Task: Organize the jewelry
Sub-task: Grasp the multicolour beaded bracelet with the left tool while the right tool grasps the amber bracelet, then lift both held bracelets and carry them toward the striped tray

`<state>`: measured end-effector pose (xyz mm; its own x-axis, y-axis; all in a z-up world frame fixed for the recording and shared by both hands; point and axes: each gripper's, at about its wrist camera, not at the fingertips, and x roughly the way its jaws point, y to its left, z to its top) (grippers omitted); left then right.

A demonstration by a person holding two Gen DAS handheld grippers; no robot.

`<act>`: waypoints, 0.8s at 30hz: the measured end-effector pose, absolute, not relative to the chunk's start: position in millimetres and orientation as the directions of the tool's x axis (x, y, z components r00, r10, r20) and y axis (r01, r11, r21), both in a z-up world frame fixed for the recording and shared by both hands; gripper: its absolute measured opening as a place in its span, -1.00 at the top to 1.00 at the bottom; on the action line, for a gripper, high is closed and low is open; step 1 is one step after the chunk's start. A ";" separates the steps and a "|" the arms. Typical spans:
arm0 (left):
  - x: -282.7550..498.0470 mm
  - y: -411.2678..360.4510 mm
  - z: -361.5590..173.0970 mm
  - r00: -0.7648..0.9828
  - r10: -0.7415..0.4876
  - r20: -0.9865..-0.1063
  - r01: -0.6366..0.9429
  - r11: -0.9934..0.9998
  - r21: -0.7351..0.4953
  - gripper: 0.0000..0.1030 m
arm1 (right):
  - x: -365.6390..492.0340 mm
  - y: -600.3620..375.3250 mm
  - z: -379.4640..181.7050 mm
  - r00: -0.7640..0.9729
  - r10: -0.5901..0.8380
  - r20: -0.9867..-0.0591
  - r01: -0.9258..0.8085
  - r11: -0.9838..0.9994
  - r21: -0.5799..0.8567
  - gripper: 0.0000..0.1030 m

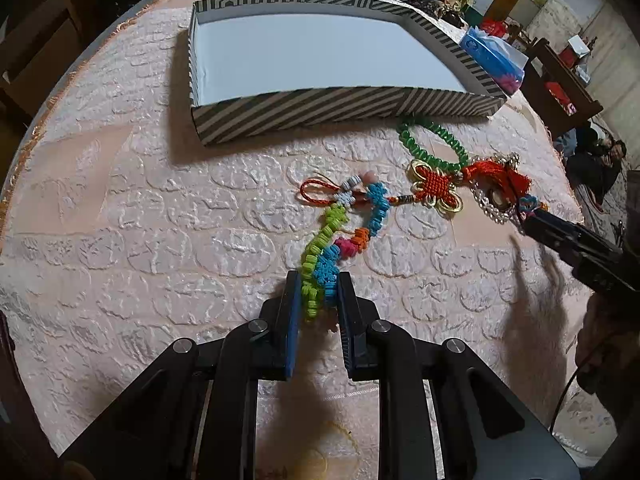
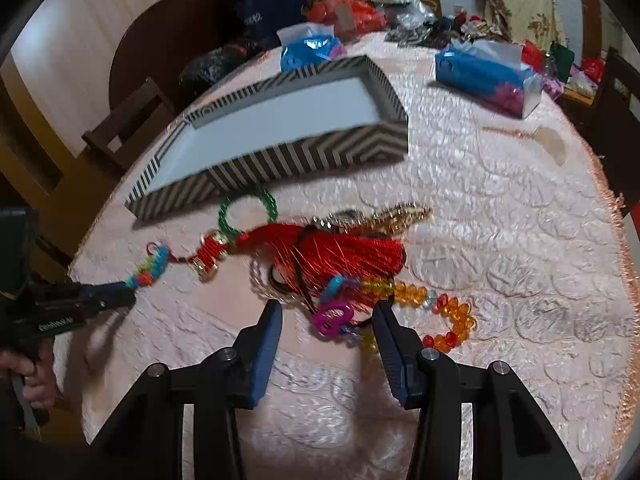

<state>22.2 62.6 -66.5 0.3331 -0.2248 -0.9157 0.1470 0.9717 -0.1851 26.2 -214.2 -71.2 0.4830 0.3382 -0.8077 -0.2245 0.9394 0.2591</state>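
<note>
The left gripper point(image 1: 318, 292) was clamped on the multicoloured knotted cord point(image 1: 320, 256). The right gripper's point(image 2: 328, 320) jaws stood apart around a magenta charm point(image 2: 334, 319), untouched. The striped box point(image 1: 320, 114) lay beyond both.

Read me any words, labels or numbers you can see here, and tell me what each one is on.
Nothing reads clearly.
Left hand-held gripper: white lettering on its body, upside down and blurred.
Dark blue bag: pale print, too small.
Blue tissue pack: round logo, blurred.
Striped box: pattern only, no text.

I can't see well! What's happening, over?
Left gripper shut on knotted cord bracelet. Right gripper open over purple charm. Striped box empty.
</note>
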 end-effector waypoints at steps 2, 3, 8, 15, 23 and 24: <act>24.2 59.3 -66.8 0.332 -0.222 -0.917 0.145 0.972 -0.183 0.69 | 24.7 -213.6 -74.4 0.491 0.328 -0.807 -0.253 0.940 0.228 0.14; 24.4 59.0 -66.7 0.332 -0.221 -0.917 0.145 0.972 -0.182 0.69 | 24.6 -213.0 -74.8 0.491 0.328 -0.807 -0.266 0.939 0.219 0.14; 25.9 58.4 -66.7 0.333 -0.217 -0.918 0.141 0.974 -0.179 0.69 | 15.9 -217.5 -75.4 0.488 0.304 -0.818 -0.276 0.943 0.186 0.46; 28.4 53.3 -66.7 0.331 -0.218 -0.918 0.147 0.973 -0.178 0.69 | -5.4 -237.2 -74.3 0.471 0.284 -0.835 -0.220 0.955 0.200 0.83; 27.5 45.1 -64.1 0.329 -0.235 -0.915 0.169 0.968 -0.188 0.69 | -30.6 -254.3 -53.1 0.505 0.344 -0.792 -0.140 0.938 0.318 0.84; 27.5 44.7 -64.4 0.328 -0.235 -0.915 0.168 0.968 -0.188 0.69 | -31.6 -255.1 -54.2 0.498 0.345 -0.796 -0.139 0.937 0.320 0.84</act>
<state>27.5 44.7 -64.4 0.3278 -0.2350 -0.9151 0.1684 0.9676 -0.1882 -31.6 -255.1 -54.2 0.4977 0.3453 -0.7957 -0.1388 0.9372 0.3199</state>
